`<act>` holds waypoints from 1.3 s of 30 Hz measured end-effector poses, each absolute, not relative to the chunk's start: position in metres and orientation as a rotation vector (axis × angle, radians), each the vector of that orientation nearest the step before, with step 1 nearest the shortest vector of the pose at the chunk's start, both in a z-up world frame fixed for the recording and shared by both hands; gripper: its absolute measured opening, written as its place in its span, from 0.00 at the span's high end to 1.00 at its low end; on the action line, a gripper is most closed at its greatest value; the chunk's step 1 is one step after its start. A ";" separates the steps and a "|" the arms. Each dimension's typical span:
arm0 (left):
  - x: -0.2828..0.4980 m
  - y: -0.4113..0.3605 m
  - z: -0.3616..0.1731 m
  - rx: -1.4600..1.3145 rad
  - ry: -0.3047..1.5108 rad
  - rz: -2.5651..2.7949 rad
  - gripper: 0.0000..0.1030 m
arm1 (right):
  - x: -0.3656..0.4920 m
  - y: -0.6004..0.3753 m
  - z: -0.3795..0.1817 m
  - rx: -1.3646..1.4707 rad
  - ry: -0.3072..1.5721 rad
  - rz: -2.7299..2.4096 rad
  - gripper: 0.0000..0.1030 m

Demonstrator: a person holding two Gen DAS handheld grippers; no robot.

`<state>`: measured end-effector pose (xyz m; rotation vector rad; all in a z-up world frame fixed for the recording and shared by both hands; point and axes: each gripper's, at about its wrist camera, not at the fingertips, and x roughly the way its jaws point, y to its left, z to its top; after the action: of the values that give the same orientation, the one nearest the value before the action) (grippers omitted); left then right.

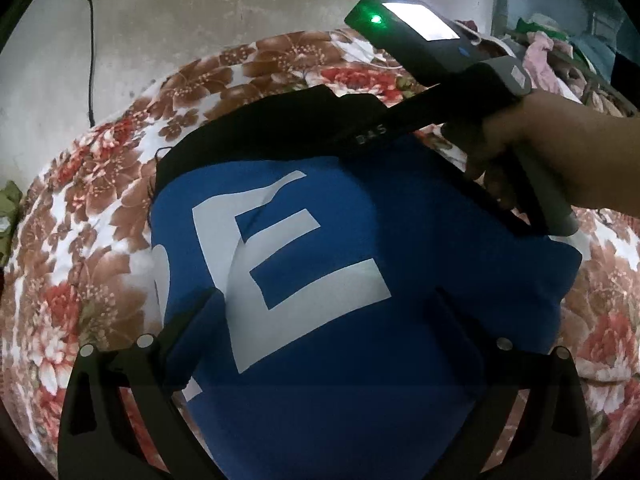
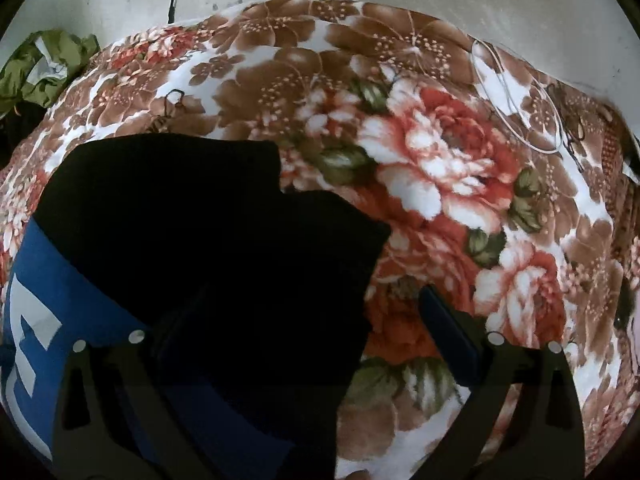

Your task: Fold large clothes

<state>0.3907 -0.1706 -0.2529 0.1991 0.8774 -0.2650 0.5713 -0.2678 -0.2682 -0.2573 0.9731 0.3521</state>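
A large garment lies on the bed, with a blue panel (image 1: 340, 360) that carries a big white letter E (image 1: 280, 264) and a black band (image 1: 248, 128) along its far edge. My left gripper (image 1: 326, 300) hovers open over the blue panel, fingers wide apart, holding nothing. In the right wrist view the black part (image 2: 200, 220) fills the lower left and the blue part (image 2: 80, 300) shows beside it. My right gripper (image 2: 312, 308) is open, its left finger over the black cloth and its right finger (image 2: 444, 320) over the blanket. A hand (image 1: 532, 148) holds the right gripper's grey body (image 1: 436, 52).
A floral blanket (image 2: 440, 152) covers the bed, with a pale wall behind. A black cord (image 1: 92, 60) hangs from a power strip at the upper left. Green cloth (image 2: 44, 64) lies at the bed's left. Piled clothes (image 1: 544, 56) sit far right. A thin white wire loop (image 2: 516, 100) rests on the blanket.
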 end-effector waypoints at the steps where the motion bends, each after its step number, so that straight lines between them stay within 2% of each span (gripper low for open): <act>1: 0.390 -0.169 -0.251 0.197 0.879 -0.261 0.04 | 0.571 -0.270 -0.268 -0.260 0.966 0.351 0.05; 9: 0.386 -0.166 -0.239 0.192 0.930 -0.224 0.04 | 0.551 -0.305 -0.250 -0.282 0.948 0.279 0.05; 19: 0.342 -0.149 -0.188 0.246 0.945 -0.135 0.05 | 0.464 -0.377 -0.209 -0.196 1.003 0.255 0.05; 28: 0.313 -0.134 -0.163 0.259 0.929 -0.070 0.05 | 0.420 -0.369 -0.207 -0.073 1.075 0.342 0.05; 36: 0.360 -0.072 -0.189 -0.029 1.077 -0.104 0.05 | 0.445 -0.345 -0.213 0.025 1.199 0.497 0.05; 39: 0.378 -0.064 -0.187 -0.087 1.062 -0.179 0.05 | 0.457 -0.334 -0.224 0.033 1.265 0.513 0.05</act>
<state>0.3779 -0.0644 -0.1874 -0.0872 1.0619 -0.1789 0.4570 -0.3343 -0.2244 0.0334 1.2652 0.5135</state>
